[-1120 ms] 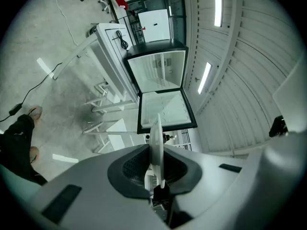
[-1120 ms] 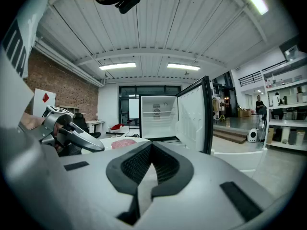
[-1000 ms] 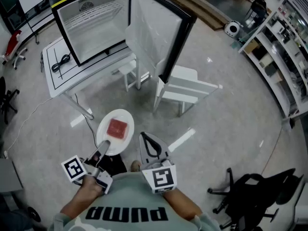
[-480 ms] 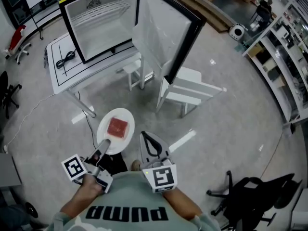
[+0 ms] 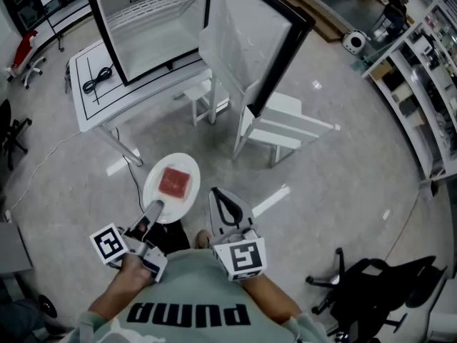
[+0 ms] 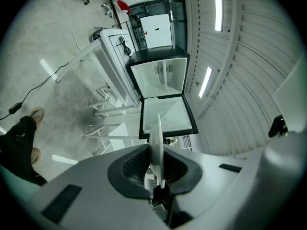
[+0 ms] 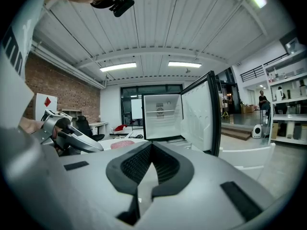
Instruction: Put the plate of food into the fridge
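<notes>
The white plate with the red food is clamped at its rim by the left gripper — it is held over the floor, well apart from the open fridge. The right gripper is seen closed — nothing is held in it.

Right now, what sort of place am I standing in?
Probably a lab or workshop, not a home kitchen: a small fridge stands open on a white table, shelving lines one side, and an office chair is nearby.
</notes>
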Tool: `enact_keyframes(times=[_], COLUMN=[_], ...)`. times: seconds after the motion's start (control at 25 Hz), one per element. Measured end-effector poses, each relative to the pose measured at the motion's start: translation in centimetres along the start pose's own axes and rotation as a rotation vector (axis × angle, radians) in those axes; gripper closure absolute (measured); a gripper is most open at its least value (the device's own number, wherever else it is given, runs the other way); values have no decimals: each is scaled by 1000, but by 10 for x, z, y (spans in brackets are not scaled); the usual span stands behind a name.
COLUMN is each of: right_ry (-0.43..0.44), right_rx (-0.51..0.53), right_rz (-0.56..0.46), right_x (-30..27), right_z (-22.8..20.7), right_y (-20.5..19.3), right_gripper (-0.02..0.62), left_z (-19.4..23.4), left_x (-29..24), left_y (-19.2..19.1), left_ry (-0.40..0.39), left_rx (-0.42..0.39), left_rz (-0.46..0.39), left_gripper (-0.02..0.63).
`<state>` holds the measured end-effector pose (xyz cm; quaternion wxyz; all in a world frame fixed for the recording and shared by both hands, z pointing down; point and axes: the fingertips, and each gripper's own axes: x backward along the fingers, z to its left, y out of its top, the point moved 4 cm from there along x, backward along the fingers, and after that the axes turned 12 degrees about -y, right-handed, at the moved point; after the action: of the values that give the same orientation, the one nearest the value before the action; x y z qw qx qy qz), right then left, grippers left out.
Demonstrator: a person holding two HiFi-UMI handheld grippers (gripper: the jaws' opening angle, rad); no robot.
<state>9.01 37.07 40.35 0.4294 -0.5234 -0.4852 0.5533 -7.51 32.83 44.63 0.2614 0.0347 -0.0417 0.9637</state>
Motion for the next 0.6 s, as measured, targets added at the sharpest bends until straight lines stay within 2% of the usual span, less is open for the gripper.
enact_keyframes(times=[0.6], right_ry=[-17], right_rx=[-22], right_rz=[-9], right_x=[-39], right_z=[11], right_y=[15], right_gripper=[591], left_z=[-5], left_x=[-9], left_y=[42], left_ry=[2], left_rx=[-5], left_rz=[0], left_gripper=[561])
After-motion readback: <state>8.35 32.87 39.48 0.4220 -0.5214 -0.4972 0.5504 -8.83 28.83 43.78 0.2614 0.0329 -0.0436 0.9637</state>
